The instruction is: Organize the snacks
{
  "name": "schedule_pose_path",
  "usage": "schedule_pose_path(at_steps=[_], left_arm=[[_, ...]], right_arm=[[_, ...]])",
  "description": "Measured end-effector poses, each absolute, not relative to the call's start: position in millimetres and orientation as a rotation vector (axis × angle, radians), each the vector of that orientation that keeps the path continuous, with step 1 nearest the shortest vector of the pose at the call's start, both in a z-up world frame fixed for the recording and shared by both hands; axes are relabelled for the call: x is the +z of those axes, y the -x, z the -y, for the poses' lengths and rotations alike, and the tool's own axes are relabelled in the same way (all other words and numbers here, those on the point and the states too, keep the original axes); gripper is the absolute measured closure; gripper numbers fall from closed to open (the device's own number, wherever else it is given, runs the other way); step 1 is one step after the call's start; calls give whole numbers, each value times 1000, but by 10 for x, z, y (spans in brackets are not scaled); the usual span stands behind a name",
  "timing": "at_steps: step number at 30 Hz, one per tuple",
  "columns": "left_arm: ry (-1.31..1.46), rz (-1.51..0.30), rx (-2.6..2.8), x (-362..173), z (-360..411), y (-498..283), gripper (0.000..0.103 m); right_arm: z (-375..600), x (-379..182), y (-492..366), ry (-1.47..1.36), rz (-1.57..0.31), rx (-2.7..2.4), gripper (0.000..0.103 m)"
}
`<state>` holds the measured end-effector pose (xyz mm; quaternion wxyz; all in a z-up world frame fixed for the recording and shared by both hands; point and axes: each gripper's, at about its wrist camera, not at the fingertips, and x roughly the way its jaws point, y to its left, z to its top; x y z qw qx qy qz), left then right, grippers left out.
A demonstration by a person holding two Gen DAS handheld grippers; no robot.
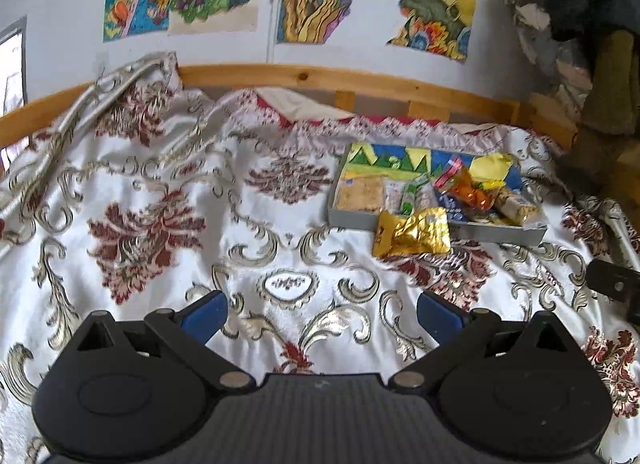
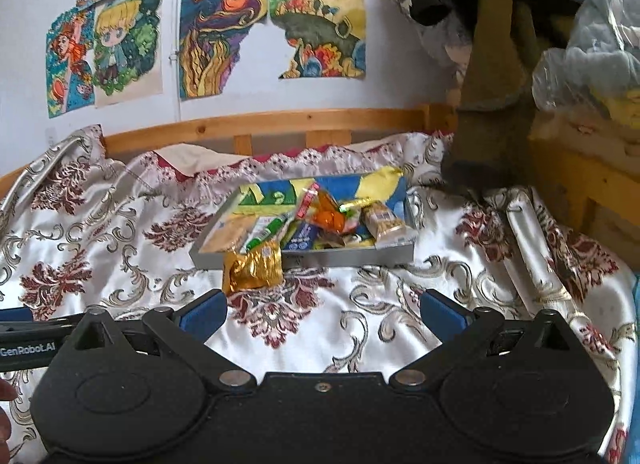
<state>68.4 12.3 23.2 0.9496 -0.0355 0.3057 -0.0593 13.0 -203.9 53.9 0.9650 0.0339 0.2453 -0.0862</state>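
Observation:
A shallow grey box [image 1: 496, 232] [image 2: 360, 256] lies on the patterned bedspread and holds several snack packets. Among them are an orange packet [image 1: 466, 185] [image 2: 329, 216], a pale cracker pack [image 1: 359, 195] [image 2: 228, 236] and a beige bar [image 1: 516, 201] [image 2: 386, 223]. A gold foil packet [image 1: 412, 232] [image 2: 253, 268] rests against the box's near rim, partly on the cloth. My left gripper [image 1: 322, 314] is open and empty, well short of the box and to its left. My right gripper [image 2: 323, 314] is open and empty, just in front of the gold packet.
A wooden bed rail [image 1: 320, 77] [image 2: 280, 123] runs behind the bedspread, under a wall of colourful drawings. Dark clothing and a bagged bundle [image 2: 592, 43] pile up at the right. The other gripper's black body [image 2: 24, 338] shows at left, with a bit of a hand at the edge.

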Motion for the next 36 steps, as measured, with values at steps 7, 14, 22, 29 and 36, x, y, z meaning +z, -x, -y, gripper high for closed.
schedule_pose_path(at_steps=[7,14,22,29,36], left_arm=[[81,-650,-122,148,-172,-773,0],[114,-643,-88,157,-293,-828,0],[150,-613,-42,146,-378,-862,0],[136,-599,-16,75,-386,-891,0],[108,-598,-26,-33,-293,-933,0]], right_arm=[[1984,589,-159,-64,-510,-227,1],[1841,557,-262,-51,-515,-192,1],[1827,401,-357,-48,-514,-137,1],[1955,303,-447,-26,-488,-103,1],[2090,148,-494,6,-464,-68,1]])
